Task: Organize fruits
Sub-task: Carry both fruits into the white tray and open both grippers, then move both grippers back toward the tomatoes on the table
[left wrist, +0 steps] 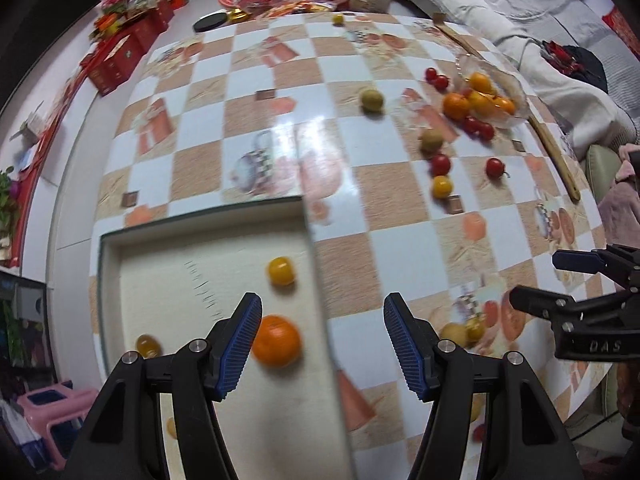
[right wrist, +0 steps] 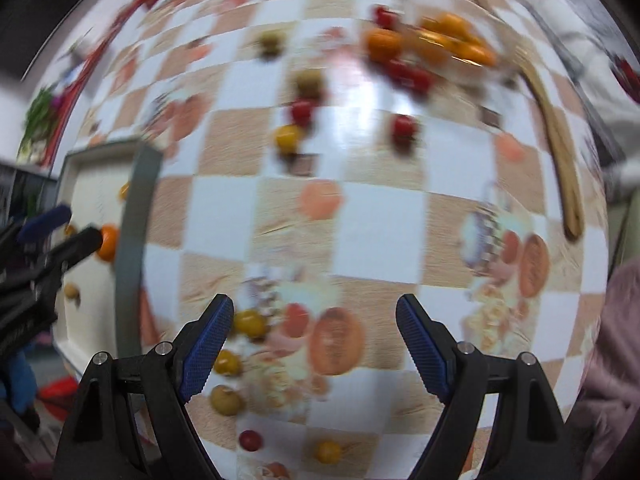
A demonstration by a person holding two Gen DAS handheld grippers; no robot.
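Both jaws stand wide apart on the left hand-held gripper (left wrist: 322, 344), which hangs empty over the white tray (left wrist: 160, 240), where an orange (left wrist: 276, 340) and a yellow tomato (left wrist: 281, 271) lie, likely gathered there for sorting. Equally released, the right hand-held gripper (right wrist: 314, 350) hovers above loose fruit on the tabletop (right wrist: 380, 224), near a yellow tomato (right wrist: 250, 323), probably its next pick.

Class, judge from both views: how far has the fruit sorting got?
Done: an orange and two small yellow fruits lie in the box. In hand: nothing; the left hand-held gripper and right hand-held gripper are open. Left: tomatoes, more fruit by the glass bowl and on the table.
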